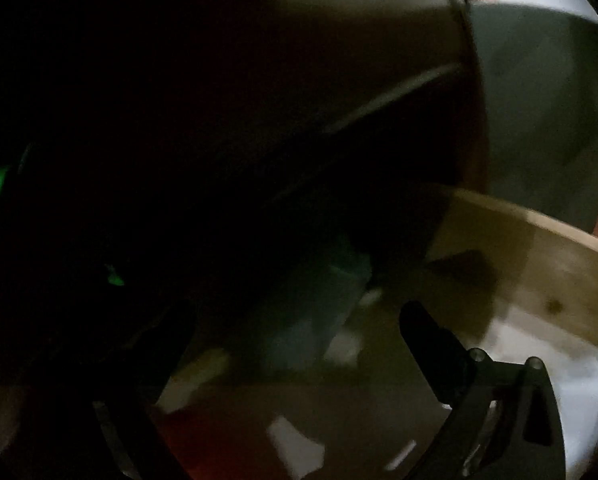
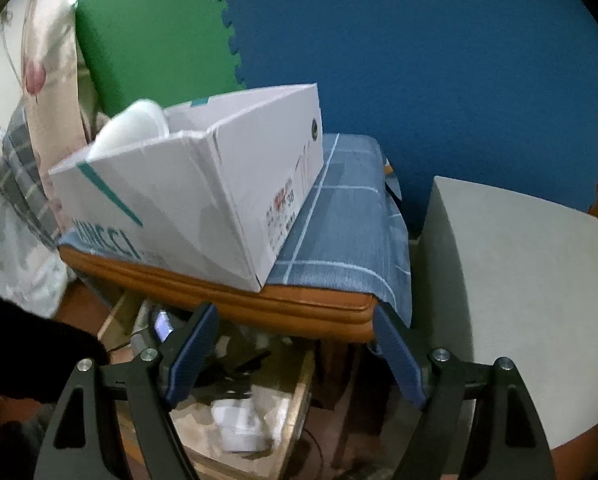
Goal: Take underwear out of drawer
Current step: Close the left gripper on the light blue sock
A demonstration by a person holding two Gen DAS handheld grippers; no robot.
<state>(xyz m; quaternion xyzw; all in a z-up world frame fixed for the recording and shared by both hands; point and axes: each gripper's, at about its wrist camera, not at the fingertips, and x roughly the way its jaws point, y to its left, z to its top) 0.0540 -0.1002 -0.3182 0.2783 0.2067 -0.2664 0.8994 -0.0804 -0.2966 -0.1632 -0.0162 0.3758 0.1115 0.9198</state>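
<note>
Left gripper (image 1: 299,344): spread wide, pinching nothing, pointing down into the dim open drawer (image 1: 539,264). Very dark and blurred in this view; between and beyond the black fingers (image 1: 431,348), a bluish-green folded cloth (image 1: 319,312) lying on the drawer bottom among a few pale scraps, apart from both fingers. Cannot tell for sure which piece is underwear. Right gripper (image 2: 297,356): spread too, nothing between its blue ribbed pads (image 2: 195,356), held above the same drawer (image 2: 299,384) and tilted downward. Seen through the gap, lying in the drawer: a white folded cloth (image 2: 239,424), probably the underwear, beside darker tangled items too murky to name. At the left edge of the right wrist view, a black sleeve (image 2: 27,352) reaching toward the drawer. Just above the drawer, an orange-edged cushion (image 2: 259,304) covered with blue checked fabric (image 2: 339,216), carrying a white shoe box (image 2: 203,184) with a teal stripe, open at the top, something white and rounded sticking out. Behind, a blue foam mat (image 2: 419,60) interlocked with a green foam mat (image 2: 151,32); at the right, a grey block (image 2: 519,280); at the left, a floral curtain (image 2: 47,60).
</note>
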